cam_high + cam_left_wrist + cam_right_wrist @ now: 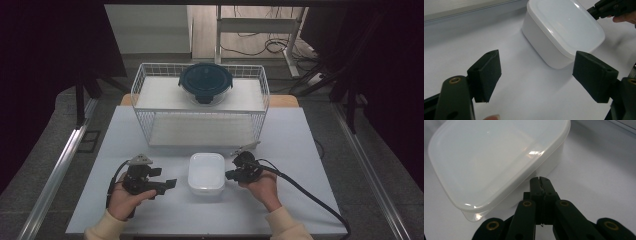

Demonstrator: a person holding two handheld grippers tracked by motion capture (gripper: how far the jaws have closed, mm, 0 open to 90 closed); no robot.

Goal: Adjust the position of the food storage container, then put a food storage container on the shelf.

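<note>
- Box [206,173]: white, lidded, rounded-square; sits on the table [300,165] at lower centre of the high view, between the two grippers and just in front of the wire rack [200,107].
- Left gripper [170,184]: lower left of the high view, jaws spread wide with nothing between them, aimed at the box's near side; box lies ahead of the pads [485,75] at upper centre-right of the left gripper view [564,32].
- Right gripper [229,175]: lower centre-right of the high view, jaws pressed together and empty; tips sit right at the box wall under the lid rim in the right gripper view [541,182]; contact cannot be told.
- Step in hand, as judged: steady or nudge the box from the right. Best done low on the wall, pushing level, so the lid rim is not lifted and the light box does not skid.
- Contents: box lid is shut and opaque, contents cannot be told.
- Bowl [205,83]: round, dark lid clipped on, stands on the rack's top shelf at upper centre; contents hidden. Lower shelf bears nothing.
</note>
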